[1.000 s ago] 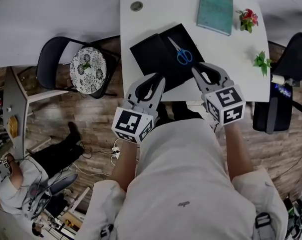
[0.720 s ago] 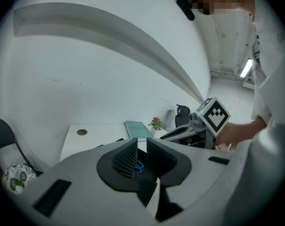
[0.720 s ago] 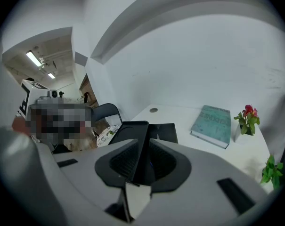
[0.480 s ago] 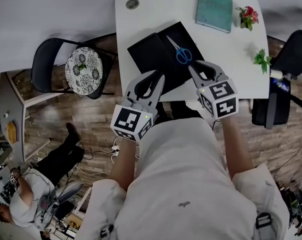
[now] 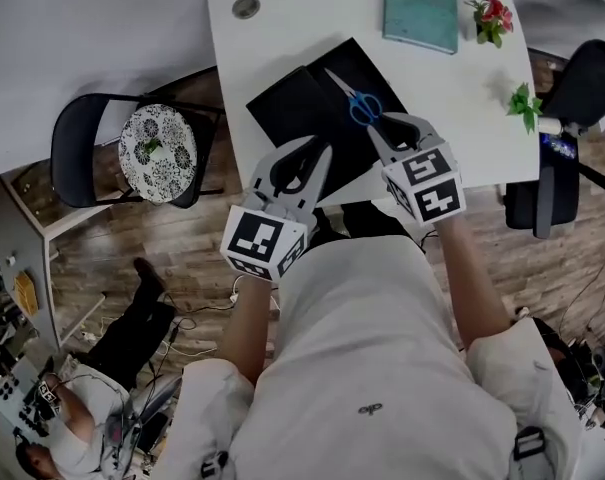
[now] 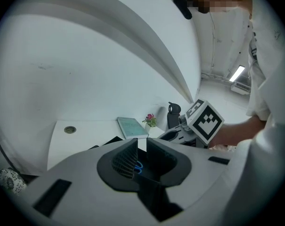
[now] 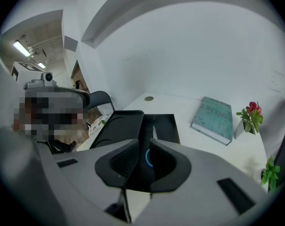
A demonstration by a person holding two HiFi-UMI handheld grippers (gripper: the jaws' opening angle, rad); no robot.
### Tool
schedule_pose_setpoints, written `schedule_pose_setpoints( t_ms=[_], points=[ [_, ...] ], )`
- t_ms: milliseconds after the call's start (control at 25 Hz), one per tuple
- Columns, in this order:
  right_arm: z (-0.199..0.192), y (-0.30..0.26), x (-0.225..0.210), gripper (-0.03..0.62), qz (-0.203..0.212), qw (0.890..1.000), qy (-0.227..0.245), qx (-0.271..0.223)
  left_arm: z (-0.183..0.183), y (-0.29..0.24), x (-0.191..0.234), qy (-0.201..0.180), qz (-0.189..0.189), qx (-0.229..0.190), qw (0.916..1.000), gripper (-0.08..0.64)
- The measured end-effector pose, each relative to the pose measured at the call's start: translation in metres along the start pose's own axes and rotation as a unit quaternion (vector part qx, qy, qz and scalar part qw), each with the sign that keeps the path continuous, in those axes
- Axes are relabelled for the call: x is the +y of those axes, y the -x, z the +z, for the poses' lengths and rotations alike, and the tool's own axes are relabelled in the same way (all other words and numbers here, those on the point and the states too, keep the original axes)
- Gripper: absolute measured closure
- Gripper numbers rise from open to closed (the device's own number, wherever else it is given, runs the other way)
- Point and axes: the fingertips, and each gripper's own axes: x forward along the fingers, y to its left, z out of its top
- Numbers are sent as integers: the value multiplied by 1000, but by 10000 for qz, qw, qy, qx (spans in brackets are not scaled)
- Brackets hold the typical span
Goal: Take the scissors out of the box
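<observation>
Scissors (image 5: 359, 106) with blue handles lie in an open black box (image 5: 380, 76) on the white table (image 5: 282, 28); the box's lid (image 5: 287, 108) lies flat to its left. My right gripper (image 5: 392, 128) hovers just short of the handles, tilted down, jaws open with a narrow gap. In the right gripper view a blue handle loop (image 7: 146, 158) shows through that gap (image 7: 143, 147), untouched. My left gripper (image 5: 310, 158) hangs over the near edge of the lid, jaws slightly open and empty (image 6: 142, 147); the blue handles (image 6: 139, 167) show beyond them.
A teal book (image 5: 420, 6), a small pot of red flowers (image 5: 492, 13) and a green sprig (image 5: 525, 103) sit on the table's far right. A cable hole (image 5: 246, 7) lies far left. A chair with a patterned cushion (image 5: 152, 153) stands left of the table.
Both grippers have moved forward toward the box. The right one has sunk and closed in on the scissors' handles. Nothing was taken hold of.
</observation>
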Motion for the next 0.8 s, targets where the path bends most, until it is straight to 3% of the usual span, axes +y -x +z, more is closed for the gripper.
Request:
schedule_pose_setpoints(
  t_ms=[800],
  points=[
    [-34, -56, -21, 511, -276, 9927, -487, 1064, -9, -20, 21, 63, -471, 239, 9986, 493]
  ],
)
